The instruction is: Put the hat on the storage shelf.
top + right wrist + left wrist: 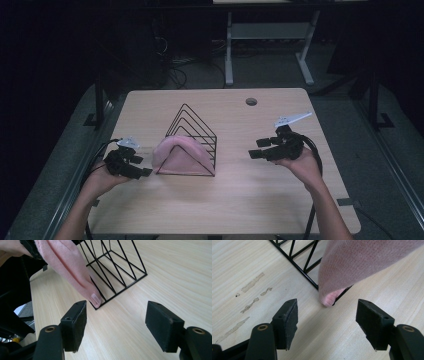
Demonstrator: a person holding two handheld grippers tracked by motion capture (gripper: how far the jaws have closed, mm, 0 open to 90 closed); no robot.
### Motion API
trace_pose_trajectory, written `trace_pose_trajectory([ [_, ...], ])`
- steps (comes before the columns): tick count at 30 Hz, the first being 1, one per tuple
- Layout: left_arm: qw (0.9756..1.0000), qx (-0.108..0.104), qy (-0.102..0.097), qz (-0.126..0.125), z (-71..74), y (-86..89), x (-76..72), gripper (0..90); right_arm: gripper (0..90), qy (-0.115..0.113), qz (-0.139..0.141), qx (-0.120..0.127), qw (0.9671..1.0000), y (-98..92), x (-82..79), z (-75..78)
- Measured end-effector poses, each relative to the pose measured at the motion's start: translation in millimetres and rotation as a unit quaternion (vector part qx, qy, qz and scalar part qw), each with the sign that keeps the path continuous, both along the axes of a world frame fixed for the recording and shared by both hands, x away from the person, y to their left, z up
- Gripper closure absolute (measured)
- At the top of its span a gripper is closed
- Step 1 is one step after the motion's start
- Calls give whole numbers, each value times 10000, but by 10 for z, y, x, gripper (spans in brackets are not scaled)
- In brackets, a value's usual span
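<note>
Left tongs (142, 166) wide, empty, just left of pink cloth (182, 155) draped over black wire rack (192, 132); right tongs (257, 148) wide, empty, well right of rack; both above surface (240, 195).

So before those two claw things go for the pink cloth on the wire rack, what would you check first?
1. Left gripper open: ok, its jaws stand wide apart.
2. Right gripper open: ok, jaws wide apart too, nothing between them.
3. Pink cloth within reach: ok, it is draped over the near end of the black wire rack, its corner hanging to the table just ahead of the left gripper.
4. Cloth free of the wires: cannot tell, the underside is hidden.
5. Rack steady: ok, it sits flat on the table; whether it would slide when the cloth is pulled, cannot tell.
6. Path clear: ok, bare wood lies between each gripper and the rack.
</note>
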State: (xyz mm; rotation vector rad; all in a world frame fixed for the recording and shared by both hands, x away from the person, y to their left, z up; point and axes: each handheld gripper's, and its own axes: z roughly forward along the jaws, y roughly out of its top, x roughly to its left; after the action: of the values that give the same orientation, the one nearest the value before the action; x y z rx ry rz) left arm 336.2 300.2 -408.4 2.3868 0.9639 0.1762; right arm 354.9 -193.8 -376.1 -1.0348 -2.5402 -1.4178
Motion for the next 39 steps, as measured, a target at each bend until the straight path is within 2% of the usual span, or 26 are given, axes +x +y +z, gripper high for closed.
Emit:
trace_pose_trajectory([
  [18,10000,-15,-85,12,15,-2,-80,298,313,190,-345,-66,9992,-344,-179,-224],
  [35,9999,-93,-110,48,-48,-15,-163,280,290,305,-785,-93,9964,-710,-418,-496],
  [39,9999,-38,-107,9,-51,-10,-171,279,288,374,-876,-123,9954,-781,-488,-578],
])
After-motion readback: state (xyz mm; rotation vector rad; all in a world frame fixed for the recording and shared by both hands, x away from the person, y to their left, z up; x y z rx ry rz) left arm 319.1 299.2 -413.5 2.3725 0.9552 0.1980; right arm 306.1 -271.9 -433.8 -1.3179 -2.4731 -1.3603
